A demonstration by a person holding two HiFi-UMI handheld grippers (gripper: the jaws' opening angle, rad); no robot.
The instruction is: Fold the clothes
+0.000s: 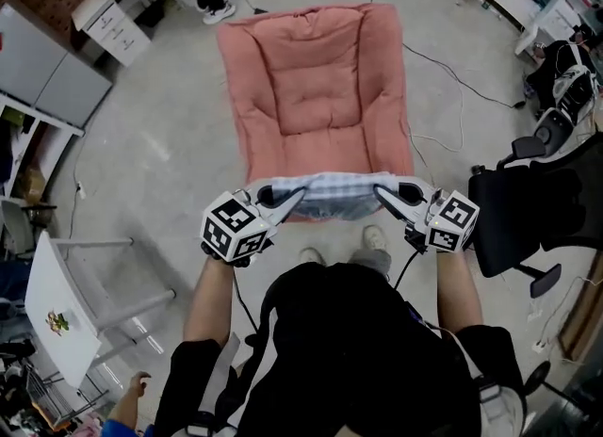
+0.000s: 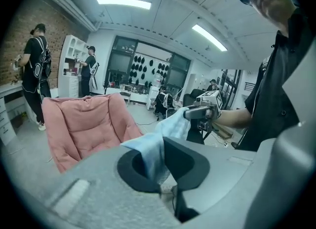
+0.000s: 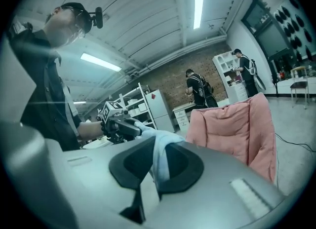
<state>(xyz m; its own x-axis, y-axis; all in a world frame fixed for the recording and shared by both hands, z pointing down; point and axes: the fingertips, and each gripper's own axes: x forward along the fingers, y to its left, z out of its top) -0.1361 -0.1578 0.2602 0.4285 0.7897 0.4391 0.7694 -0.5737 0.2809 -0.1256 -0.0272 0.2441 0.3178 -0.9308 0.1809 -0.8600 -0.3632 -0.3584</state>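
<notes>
A light blue checked garment (image 1: 328,194) hangs stretched between my two grippers, in front of the near edge of the pink cushion (image 1: 316,87). My left gripper (image 1: 300,196) is shut on its left end; in the left gripper view the cloth (image 2: 153,151) runs out from between the dark jaws toward the other gripper (image 2: 203,112). My right gripper (image 1: 381,191) is shut on the right end, and the right gripper view shows the cloth (image 3: 160,161) pinched in its jaws. The lower part of the garment is hidden behind my body.
The large pink cushion lies on the concrete floor. A black office chair (image 1: 528,209) stands to the right, a white table (image 1: 58,308) to the left, cables (image 1: 452,77) trail across the floor. Two people (image 2: 34,70) stand by white cabinets (image 1: 113,16) at the far end.
</notes>
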